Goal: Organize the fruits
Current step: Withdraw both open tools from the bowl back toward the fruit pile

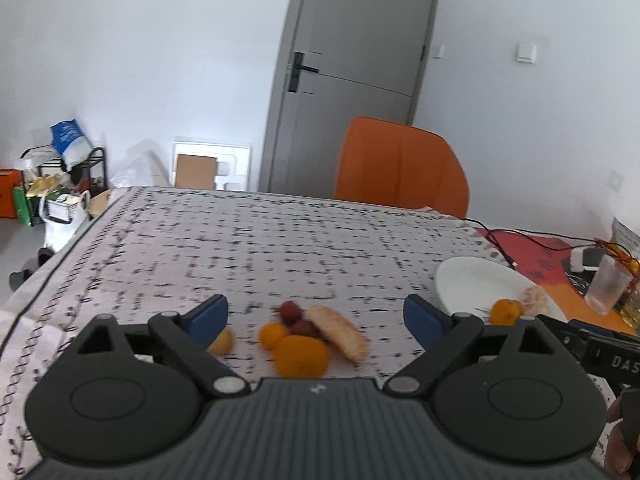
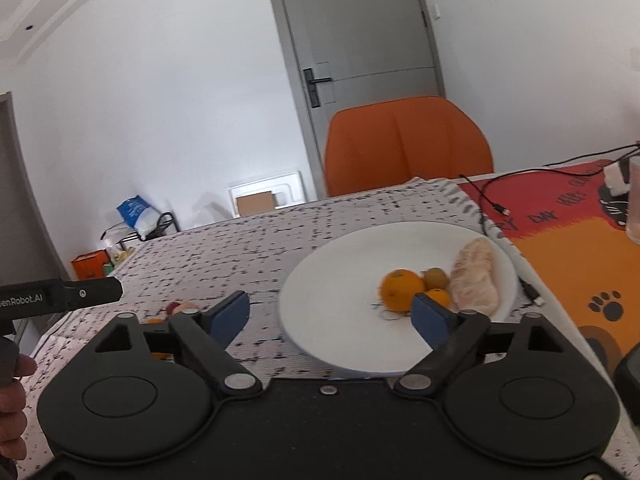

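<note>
Orange citrus fruit (image 1: 301, 356) lies left of the round white plate (image 2: 340, 280); your left gripper (image 1: 316, 314) and right gripper (image 2: 332, 312) gape empty. Next, grasp it.

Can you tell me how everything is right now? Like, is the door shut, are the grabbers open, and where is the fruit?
left gripper: open, holding nothing
right gripper: open, holding nothing
door: closed
white plate: on the table, holding some fruit
orange: resting on the plate
big orange: loose on the tablecloth, not on the plate
red fruits: loose on the tablecloth
plastic cup: upright
orange chair: nobody sitting in it
</note>
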